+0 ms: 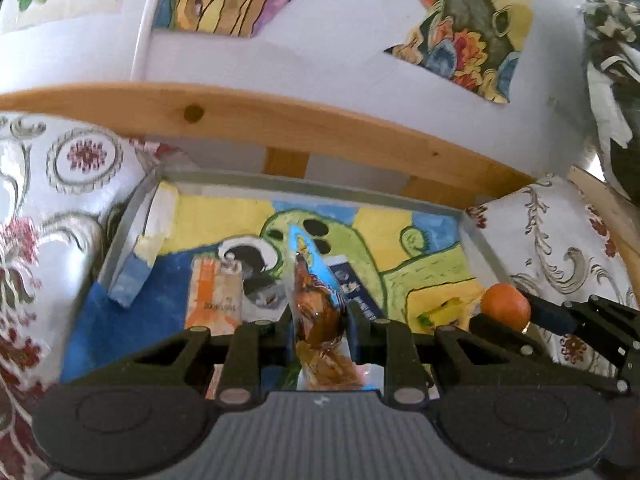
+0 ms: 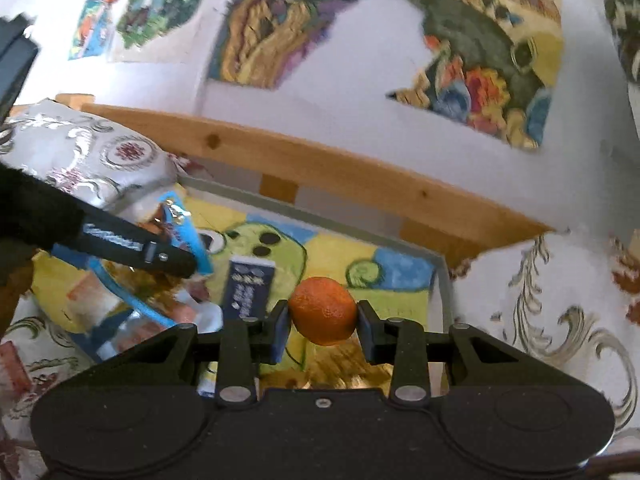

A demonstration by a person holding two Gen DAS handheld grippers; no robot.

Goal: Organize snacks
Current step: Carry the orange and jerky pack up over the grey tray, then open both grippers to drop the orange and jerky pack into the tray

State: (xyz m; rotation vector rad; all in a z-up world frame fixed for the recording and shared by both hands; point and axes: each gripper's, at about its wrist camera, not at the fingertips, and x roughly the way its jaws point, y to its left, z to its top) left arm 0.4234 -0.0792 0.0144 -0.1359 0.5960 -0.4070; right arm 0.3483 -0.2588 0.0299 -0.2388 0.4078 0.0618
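A blue-edged snack packet (image 1: 316, 300) with a clear window on brown contents stands upright, clamped between the fingers of the left gripper (image 1: 320, 320), directly ahead of that tool and above the tray (image 1: 256, 182). A mandarin orange (image 2: 323, 310) is pinched between the blue pads of the right gripper (image 2: 323, 320), just ahead of its fingertips and likewise over the tray's painted floor. Ahead and to the left of the right tool lies a dark blue packet (image 2: 250, 286); an orange-striped wrapper (image 1: 216, 296) lies ahead-left of the left tool, both already resting in the tray. Beyond both tools runs a wooden rail (image 1: 280, 120), with patterned fabric (image 1: 52, 200) on either side. Judged from this layout, sorting appears partly done: two items are placed and two remain held, awaiting release.
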